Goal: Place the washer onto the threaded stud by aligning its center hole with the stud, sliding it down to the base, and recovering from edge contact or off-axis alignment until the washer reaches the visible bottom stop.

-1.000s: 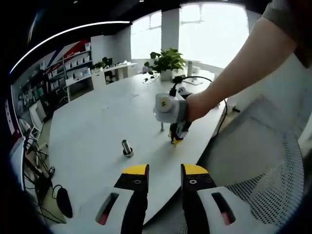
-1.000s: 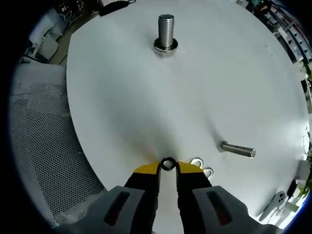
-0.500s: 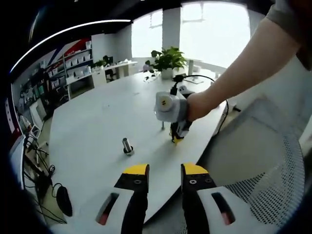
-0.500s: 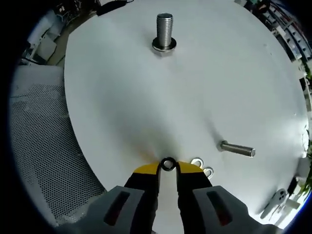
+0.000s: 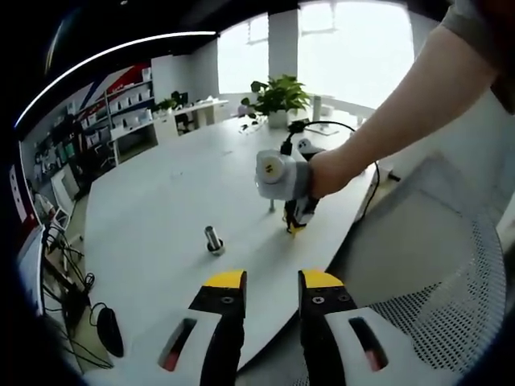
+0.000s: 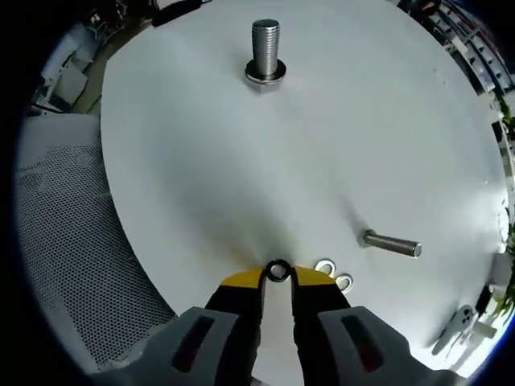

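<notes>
Office: white meeting table, mesh chair, shelving, potted plant.

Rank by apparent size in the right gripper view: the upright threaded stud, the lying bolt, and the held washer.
1. Upright threaded stud
2. Lying bolt, close to the stud in length, so unsure
3. Washer, smallest, though nearest the camera
</notes>
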The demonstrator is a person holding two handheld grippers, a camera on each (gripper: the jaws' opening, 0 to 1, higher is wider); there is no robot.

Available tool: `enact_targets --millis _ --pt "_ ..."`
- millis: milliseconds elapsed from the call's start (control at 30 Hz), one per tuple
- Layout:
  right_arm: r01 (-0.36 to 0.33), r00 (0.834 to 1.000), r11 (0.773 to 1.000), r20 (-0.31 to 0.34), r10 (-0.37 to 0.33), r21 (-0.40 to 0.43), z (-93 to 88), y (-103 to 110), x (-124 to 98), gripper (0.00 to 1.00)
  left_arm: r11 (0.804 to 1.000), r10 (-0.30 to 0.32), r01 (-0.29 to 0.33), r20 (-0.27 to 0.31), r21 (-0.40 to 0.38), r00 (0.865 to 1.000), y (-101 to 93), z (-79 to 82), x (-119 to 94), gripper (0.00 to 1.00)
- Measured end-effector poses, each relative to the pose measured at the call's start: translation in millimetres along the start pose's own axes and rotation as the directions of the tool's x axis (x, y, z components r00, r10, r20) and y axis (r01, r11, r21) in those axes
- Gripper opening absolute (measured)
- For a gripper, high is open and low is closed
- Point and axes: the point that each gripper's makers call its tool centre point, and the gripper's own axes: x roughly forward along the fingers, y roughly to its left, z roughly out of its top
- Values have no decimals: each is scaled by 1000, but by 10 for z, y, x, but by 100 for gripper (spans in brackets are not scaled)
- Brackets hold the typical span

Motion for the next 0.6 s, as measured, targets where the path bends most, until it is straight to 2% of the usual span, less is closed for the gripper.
enact_targets --millis 100,467,600 --pt "4 1000 1000 -6 -4 -19 0 6 1 16 1000 2 -2 0 1 1000 1 1 -2 24" --pt "9 1000 1000 14 -9 -3 -2 2 -3 16 1000 4 -4 1 -1 1000 11 0 -3 23" --pt "6 1000 1000 1 -6 -1 1 6 -6 16 1000 6 -6 -6 5 1000 8 -14 -5 23"
